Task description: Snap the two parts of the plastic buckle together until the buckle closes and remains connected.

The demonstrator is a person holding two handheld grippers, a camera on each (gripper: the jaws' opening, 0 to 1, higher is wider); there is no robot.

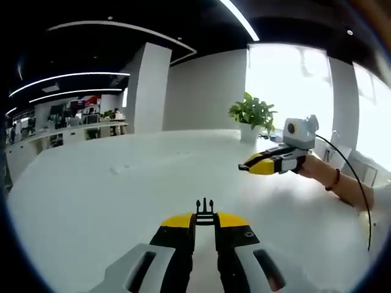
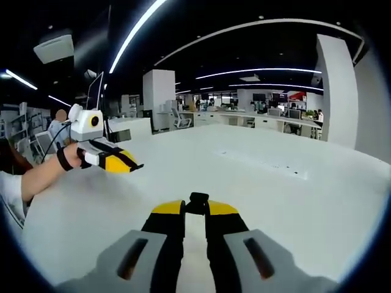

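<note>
Left gripper [image 1: 204, 221] clenches the pronged buckle half [image 1: 204, 211] at its jaw tips; right gripper [image 2: 197, 207] clenches the socket half [image 2: 198, 200]. A potted plant [image 1: 252, 116] stands beyond the left jaws.

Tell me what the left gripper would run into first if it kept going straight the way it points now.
Probably nothing close. The left gripper, shut on the pronged buckle half, points over bare white table toward the far wall. The right gripper sits off to the side, though depth is unclear.

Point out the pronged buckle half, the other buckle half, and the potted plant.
pronged buckle half [image 1: 204, 213], left gripper view, on its black prongs above the tongs' tips.
other buckle half [image 2: 198, 199], right gripper view, on its black body between the tips.
potted plant [image 1: 252, 113], left gripper view, on its leaves.
</note>
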